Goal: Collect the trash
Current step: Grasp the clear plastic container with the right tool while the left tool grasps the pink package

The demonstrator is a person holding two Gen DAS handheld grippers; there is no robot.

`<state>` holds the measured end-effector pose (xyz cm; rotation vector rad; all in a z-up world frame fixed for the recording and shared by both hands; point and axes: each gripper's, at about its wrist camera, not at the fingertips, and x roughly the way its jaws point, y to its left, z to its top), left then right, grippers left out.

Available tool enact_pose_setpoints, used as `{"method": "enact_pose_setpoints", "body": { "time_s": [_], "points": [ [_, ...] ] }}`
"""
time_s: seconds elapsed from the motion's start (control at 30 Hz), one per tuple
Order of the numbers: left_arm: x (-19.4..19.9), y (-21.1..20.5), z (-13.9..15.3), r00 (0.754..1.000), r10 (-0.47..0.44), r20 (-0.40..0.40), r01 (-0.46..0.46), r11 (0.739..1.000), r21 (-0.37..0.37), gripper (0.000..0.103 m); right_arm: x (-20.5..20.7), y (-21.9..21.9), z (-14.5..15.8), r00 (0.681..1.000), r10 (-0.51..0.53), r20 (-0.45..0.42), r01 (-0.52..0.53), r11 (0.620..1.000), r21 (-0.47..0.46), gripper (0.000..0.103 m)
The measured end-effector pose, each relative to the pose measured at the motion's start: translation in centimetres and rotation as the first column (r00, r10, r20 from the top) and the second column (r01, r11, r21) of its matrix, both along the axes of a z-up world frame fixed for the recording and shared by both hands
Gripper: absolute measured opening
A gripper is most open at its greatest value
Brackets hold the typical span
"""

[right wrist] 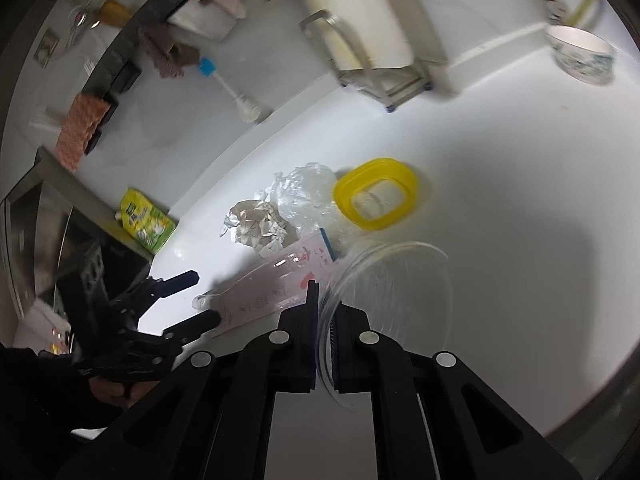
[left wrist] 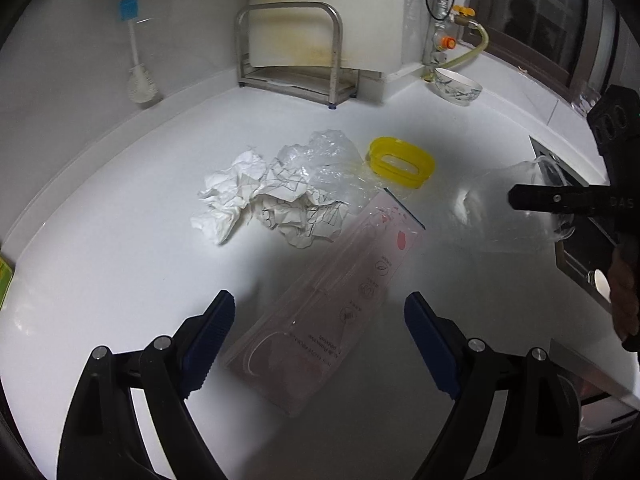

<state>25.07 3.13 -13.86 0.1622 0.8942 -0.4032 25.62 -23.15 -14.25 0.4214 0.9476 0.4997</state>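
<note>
On the white counter lie crumpled white paper (left wrist: 256,196) (right wrist: 258,224), a crumpled clear plastic film (left wrist: 332,164) (right wrist: 304,192), a yellow-rimmed lid (left wrist: 402,162) (right wrist: 376,194) and a flat clear packet with pink print (left wrist: 328,304) (right wrist: 272,292). My left gripper (left wrist: 320,320) (right wrist: 204,300) is open, its blue pads on either side of the packet's near end, just above it. My right gripper (right wrist: 324,308) is shut on the rim of a clear glass bowl (right wrist: 392,288) (left wrist: 520,208), held above the counter to the right of the trash.
A metal rack (left wrist: 288,56) and a patterned bowl (left wrist: 458,86) (right wrist: 582,54) stand at the back wall. A brush (left wrist: 138,64) hangs at left. A stove edge (left wrist: 576,216) is at right; a green pouch (right wrist: 146,220) lies by the sink.
</note>
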Motion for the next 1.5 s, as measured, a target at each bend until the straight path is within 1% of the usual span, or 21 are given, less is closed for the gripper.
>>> {"method": "enact_pose_setpoints", "body": {
  "time_s": [0.13, 0.17, 0.3, 0.4, 0.6, 0.77, 0.8, 0.83, 0.87, 0.97, 1.0, 1.03, 1.13, 1.27, 1.5],
  "points": [
    [0.1, -0.4, -0.2, 0.996, -0.084, 0.029, 0.083, 0.996, 0.034, 0.085, -2.1, -1.0, 0.5, 0.998, -0.064, -0.008, 0.064, 0.997, 0.051, 0.005],
    [0.1, -0.4, -0.3, 0.992, -0.118, 0.036, 0.116, 0.992, 0.046, 0.085, -2.5, -1.1, 0.6, 0.997, -0.076, -0.008, 0.076, 0.996, 0.052, 0.005],
    [0.4, -0.6, -0.7, 0.979, -0.201, 0.041, 0.197, 0.977, 0.082, 0.085, -4.8, -1.5, 1.0, 0.988, -0.153, -0.020, 0.154, 0.984, 0.086, 0.005],
    [0.6, -0.7, -1.1, 0.967, -0.251, 0.032, 0.247, 0.963, 0.110, 0.085, -6.2, -1.3, 1.1, 0.978, -0.205, -0.037, 0.207, 0.975, 0.082, 0.005],
    [0.7, -1.1, -1.9, 0.941, -0.337, 0.018, 0.331, 0.932, 0.148, 0.085, -9.0, -1.0, 0.9, 0.959, -0.279, -0.058, 0.284, 0.952, 0.113, 0.005],
    [0.7, -1.1, -2.8, 0.925, -0.380, 0.003, 0.375, 0.913, 0.161, 0.085, -10.5, -0.4, 1.3, 0.948, -0.312, -0.062, 0.318, 0.941, 0.114, 0.005],
    [0.7, -1.1, -2.9, 0.923, -0.384, 0.001, 0.379, 0.911, 0.163, 0.083, -10.8, -0.2, 1.5, 0.947, -0.315, -0.060, 0.320, 0.941, 0.111, 0.005],
    [0.7, -1.1, -3.2, 0.921, -0.391, -0.005, 0.386, 0.908, 0.163, 0.078, -11.0, -0.1, 1.6, 0.947, -0.316, -0.059, 0.320, 0.941, 0.109, 0.005],
    [0.6, -1.0, -3.2, 0.919, -0.395, -0.007, 0.391, 0.908, 0.152, 0.077, -11.1, 0.0, 1.6, 0.947, -0.316, -0.058, 0.321, 0.941, 0.106, 0.005],
    [0.5, -0.9, -3.2, 0.915, -0.404, -0.017, 0.403, 0.907, 0.124, 0.066, -11.6, 0.6, 1.9, 0.946, -0.319, -0.053, 0.322, 0.942, 0.089, 0.005],
    [0.4, -1.0, -3.2, 0.914, -0.406, -0.020, 0.405, 0.907, 0.116, 0.057, -11.7, 0.8, 1.9, 0.946, -0.319, -0.052, 0.323, 0.943, 0.079, 0.005],
    [0.3, -1.1, -3.1, 0.913, -0.407, -0.025, 0.407, 0.907, 0.109, 0.055, -11.8, 1.0, 2.0, 0.946, -0.319, -0.051, 0.322, 0.944, 0.069, 0.005],
    [0.0, -1.3, -3.0, 0.917, -0.399, -0.022, 0.399, 0.910, 0.116, 0.054, -12.0, 1.7, 2.0, 0.948, -0.315, -0.050, 0.317, 0.948, 0.037, 0.005],
    [-0.8, -1.2, -2.2, 0.925, -0.379, -0.018, 0.379, 0.921, 0.086, 0.054, -12.1, 2.6, 1.9, 0.953, -0.298, -0.047, 0.299, 0.954, 0.005, 0.005],
    [-2.6, -0.3, 0.1, 0.952, -0.305, -0.004, 0.304, 0.952, 0.039, 0.054, -12.4, 3.5, 2.2, 0.965, -0.258, -0.034, 0.258, 0.966, 0.000, 0.005]
  ]
}}
